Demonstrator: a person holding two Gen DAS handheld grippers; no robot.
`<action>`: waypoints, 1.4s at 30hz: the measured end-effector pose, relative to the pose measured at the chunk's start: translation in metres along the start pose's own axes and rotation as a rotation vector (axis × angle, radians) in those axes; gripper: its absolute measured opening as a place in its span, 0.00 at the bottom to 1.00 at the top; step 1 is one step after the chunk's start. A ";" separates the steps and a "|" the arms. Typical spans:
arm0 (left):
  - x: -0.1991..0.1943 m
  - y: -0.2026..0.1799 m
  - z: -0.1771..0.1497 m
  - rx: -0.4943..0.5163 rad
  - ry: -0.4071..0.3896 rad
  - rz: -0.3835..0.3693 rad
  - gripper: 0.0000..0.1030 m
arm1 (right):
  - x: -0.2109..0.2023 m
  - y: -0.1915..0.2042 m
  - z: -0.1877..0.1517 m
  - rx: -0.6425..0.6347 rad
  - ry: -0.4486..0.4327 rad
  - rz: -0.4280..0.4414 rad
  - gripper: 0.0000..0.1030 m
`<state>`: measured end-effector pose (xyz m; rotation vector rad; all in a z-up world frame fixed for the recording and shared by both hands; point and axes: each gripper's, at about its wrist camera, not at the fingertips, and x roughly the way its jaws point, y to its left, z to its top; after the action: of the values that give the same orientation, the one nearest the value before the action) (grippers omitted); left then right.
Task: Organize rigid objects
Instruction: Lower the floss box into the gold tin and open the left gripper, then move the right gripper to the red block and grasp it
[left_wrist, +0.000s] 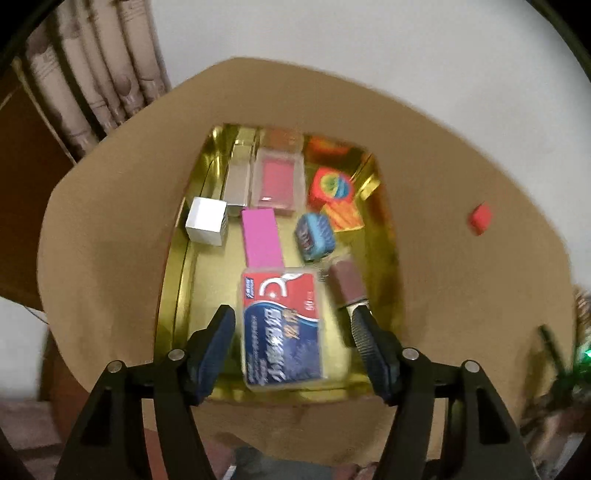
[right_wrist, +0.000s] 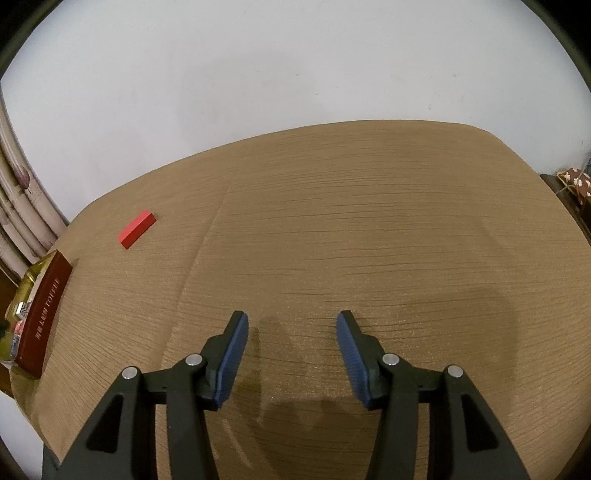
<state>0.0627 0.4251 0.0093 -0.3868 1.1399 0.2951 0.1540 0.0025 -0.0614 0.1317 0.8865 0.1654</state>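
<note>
A gold tin box (left_wrist: 184, 273) sits on the tan table and holds several items: a red-and-blue plastic case (left_wrist: 282, 325), a pink block (left_wrist: 260, 238), a white cube (left_wrist: 206, 220), a blue tape measure (left_wrist: 314, 236), a clear case with a red insert (left_wrist: 277, 181), a colourful cube (left_wrist: 330, 188) and a brown block (left_wrist: 347, 282). My left gripper (left_wrist: 293, 317) is open above the box, its fingers either side of the plastic case without gripping it. My right gripper (right_wrist: 291, 321) is open and empty above bare table. A red block (right_wrist: 137, 229) lies on the table, also in the left wrist view (left_wrist: 480, 218).
The box's dark red outer side (right_wrist: 42, 317) shows at the left edge of the right wrist view. Curtains (left_wrist: 85, 81) hang behind the table on the left. A white wall (right_wrist: 295, 66) stands behind the table's far edge.
</note>
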 end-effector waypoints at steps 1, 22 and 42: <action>-0.006 0.002 -0.004 -0.006 -0.008 -0.022 0.61 | 0.000 0.001 0.000 -0.006 0.003 -0.007 0.51; -0.046 0.057 -0.138 0.025 -0.254 0.154 0.70 | 0.090 0.170 0.121 0.213 0.395 0.130 0.51; -0.026 0.090 -0.128 -0.042 -0.157 0.108 0.73 | 0.145 0.203 0.121 0.259 0.415 -0.103 0.51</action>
<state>-0.0904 0.4479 -0.0262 -0.3339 1.0032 0.4374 0.3200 0.2240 -0.0584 0.2993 1.3245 -0.0221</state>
